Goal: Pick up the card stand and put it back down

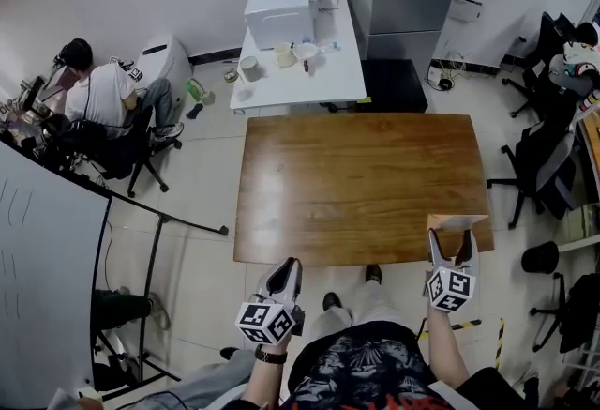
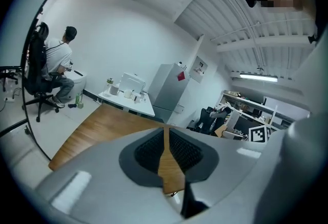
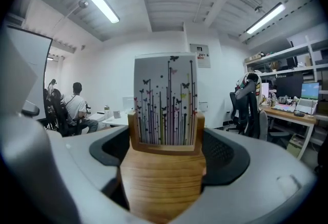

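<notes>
Off the near edge of the tabletop (image 1: 356, 183), on my left, my left claw (image 1: 289, 265) hangs with its jaws drawn together on nothing. I judge it is best left idle, out of the way. Toward the near right corner, my right claw (image 1: 451, 235) is clamped across the wooden base of the card stand (image 3: 165, 164), which fills the gap from pad to pad. The card (image 3: 165, 99), printed with butterflies, stands upright in it. I cannot tell whether the base rests on the wood or hangs just clear. I should hold the grip level, travel straight up and down so nothing tips, and set the stand flat, well inside the edge, before letting go.
</notes>
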`<state>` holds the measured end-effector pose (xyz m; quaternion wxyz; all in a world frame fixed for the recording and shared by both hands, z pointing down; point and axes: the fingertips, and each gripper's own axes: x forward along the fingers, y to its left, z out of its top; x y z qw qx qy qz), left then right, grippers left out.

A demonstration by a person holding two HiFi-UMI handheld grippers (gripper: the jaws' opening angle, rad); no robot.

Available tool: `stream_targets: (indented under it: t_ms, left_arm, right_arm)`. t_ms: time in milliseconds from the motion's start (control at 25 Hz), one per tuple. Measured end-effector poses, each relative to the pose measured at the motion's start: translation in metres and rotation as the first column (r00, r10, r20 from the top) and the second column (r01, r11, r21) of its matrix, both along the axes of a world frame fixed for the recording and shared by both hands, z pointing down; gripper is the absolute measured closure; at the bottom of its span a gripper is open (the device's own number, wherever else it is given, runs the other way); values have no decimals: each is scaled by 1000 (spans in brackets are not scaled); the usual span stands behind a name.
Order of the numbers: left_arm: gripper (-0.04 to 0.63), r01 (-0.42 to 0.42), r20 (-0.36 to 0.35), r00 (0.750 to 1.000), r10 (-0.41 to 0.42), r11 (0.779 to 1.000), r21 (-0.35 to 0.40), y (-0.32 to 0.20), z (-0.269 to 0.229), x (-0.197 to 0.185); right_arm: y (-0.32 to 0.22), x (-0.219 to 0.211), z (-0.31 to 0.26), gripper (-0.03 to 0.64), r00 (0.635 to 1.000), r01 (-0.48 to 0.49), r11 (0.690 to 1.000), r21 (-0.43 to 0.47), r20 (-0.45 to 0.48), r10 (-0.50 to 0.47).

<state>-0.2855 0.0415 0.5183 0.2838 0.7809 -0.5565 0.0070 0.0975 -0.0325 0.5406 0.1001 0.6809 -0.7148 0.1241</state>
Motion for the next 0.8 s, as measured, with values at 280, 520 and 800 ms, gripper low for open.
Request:
stream_targets:
  t_ms: [280,520,800]
  left_arm:
    - [592,39,-19,999,-38,997,68,21,-22,-24]
    - [592,9,-44,999,-6,996,86,18,-30,-16]
    - [592,-4,-86,996,11,997,80,28,-26,-7]
  right_arm:
    - [31,-13,-24,187,1000,9,1000,23,-23,-9]
    - [34,-26,-30,187,999,30,999,37,-23,-29]
    - [29,-59,-34,187,992,124,992,28,-29,-123]
